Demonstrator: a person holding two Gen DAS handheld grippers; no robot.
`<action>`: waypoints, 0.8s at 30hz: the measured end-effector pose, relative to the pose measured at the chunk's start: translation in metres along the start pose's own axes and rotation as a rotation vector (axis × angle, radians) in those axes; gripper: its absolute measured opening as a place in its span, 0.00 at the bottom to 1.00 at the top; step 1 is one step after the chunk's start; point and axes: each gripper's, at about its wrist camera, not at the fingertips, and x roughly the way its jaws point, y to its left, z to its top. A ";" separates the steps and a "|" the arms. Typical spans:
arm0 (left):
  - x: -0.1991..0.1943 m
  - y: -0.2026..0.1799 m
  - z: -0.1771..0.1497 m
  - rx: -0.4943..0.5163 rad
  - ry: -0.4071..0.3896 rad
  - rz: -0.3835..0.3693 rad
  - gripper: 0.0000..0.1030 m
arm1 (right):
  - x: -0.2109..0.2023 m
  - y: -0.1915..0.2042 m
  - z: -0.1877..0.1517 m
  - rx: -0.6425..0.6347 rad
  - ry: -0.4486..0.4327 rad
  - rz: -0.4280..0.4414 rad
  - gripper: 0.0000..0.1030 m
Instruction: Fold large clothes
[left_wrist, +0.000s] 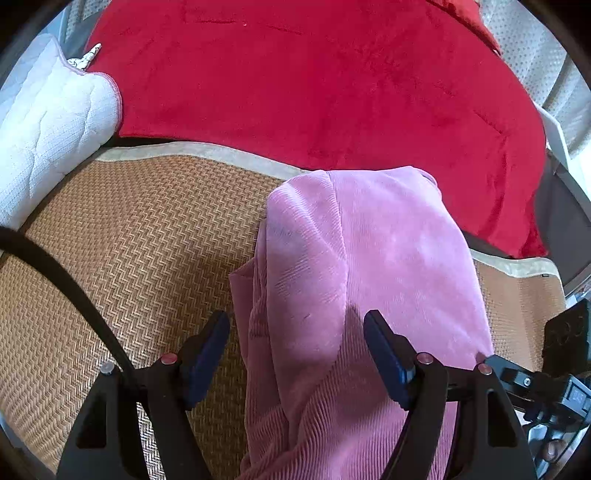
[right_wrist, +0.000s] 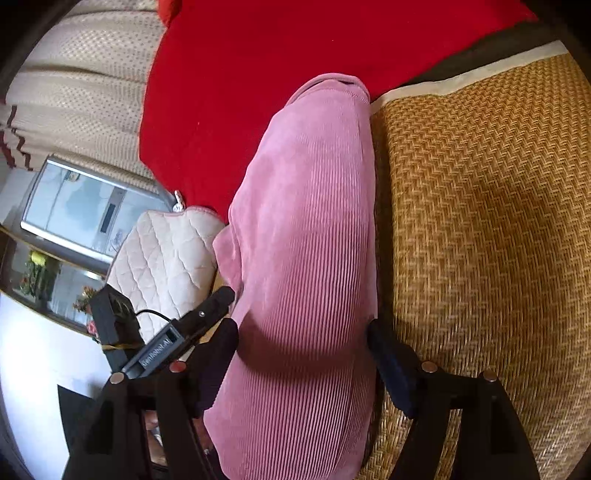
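Note:
A pink corduroy garment (left_wrist: 362, 258) lies folded into a long narrow strip on a woven rattan mat (left_wrist: 129, 240). My left gripper (left_wrist: 297, 321) is open, its jaws wide apart over the near end of the garment, the right finger (left_wrist: 384, 354) over the cloth and the left finger (left_wrist: 207, 354) over the mat. In the right wrist view the same garment (right_wrist: 306, 240) runs away from me. My right gripper (right_wrist: 303, 332) is open, its jaws either side of the strip. The other gripper (right_wrist: 177, 336) shows at the left.
A red plush blanket (left_wrist: 314, 85) covers the bed beyond the mat. A white quilted pillow (left_wrist: 51, 125) lies at the left. A black cable (left_wrist: 55, 273) crosses the left of the mat. A curtain (right_wrist: 74, 85) and a glass cabinet (right_wrist: 85, 214) stand beside the bed.

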 end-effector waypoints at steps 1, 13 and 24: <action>-0.001 -0.001 -0.001 0.000 -0.001 -0.001 0.74 | 0.001 -0.001 0.000 0.005 0.001 0.003 0.74; -0.005 0.026 -0.008 -0.091 0.034 -0.145 0.78 | 0.010 -0.001 0.012 0.014 0.013 -0.022 0.78; 0.033 0.022 -0.027 -0.043 0.095 -0.155 0.79 | 0.045 0.023 0.031 -0.093 0.071 -0.195 0.66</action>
